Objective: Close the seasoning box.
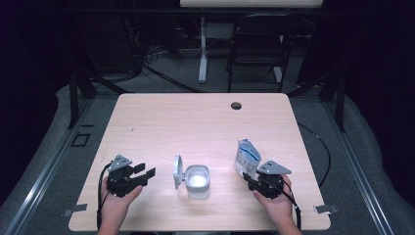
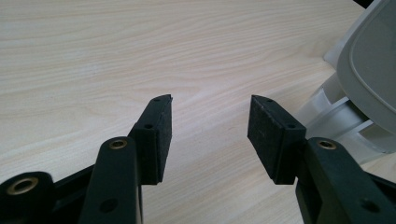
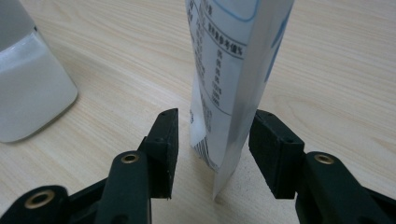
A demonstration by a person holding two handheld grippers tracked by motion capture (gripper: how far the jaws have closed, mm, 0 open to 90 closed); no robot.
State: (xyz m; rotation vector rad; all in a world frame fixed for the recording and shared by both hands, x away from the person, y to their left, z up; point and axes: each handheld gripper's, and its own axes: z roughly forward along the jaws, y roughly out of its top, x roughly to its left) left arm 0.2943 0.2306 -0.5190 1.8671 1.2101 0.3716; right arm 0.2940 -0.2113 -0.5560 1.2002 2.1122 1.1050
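where the room falls dark around it, a pale wood table (image 1: 205, 122) stands on grey carpet, its grain running across and a round cable hole (image 1: 236, 105) near the far edge. behind it sit a white desk leg (image 1: 202, 49) and a black folding chair (image 1: 257, 46), with black frame struts at both sides and small metal brackets at the near corners. at the left, a hand holds the left gripper (image 1: 146, 171) low over the near part of the table; in the left gripper view its jaws stand apart with only bare wood between the pads (image 2: 161, 135), and the white edge of the open lid (image 2: 369, 74) sits off to their right, not touching. near the middle stands a white box (image 1: 197, 181), open on top, its round lid (image 1: 178, 171) tipped up on the left side, between the two grippers and well apart from the hole. to the right, a blue and white pouch (image 1: 246, 157) stands upright on the table, just beyond the right gripper (image 1: 250, 180). in the right gripper view the pouch (image 3: 233, 70) rises between the jaws, with a gap showing on the left pad's side and the right pad (image 3: 268, 149) close to its edge; the jaws are spread and not pressing on it. the box (image 3: 28, 93) shows at the left of that view, clear of the pouch. a black cable (image 1: 320, 147) loops over the carpet past the table's right edge.
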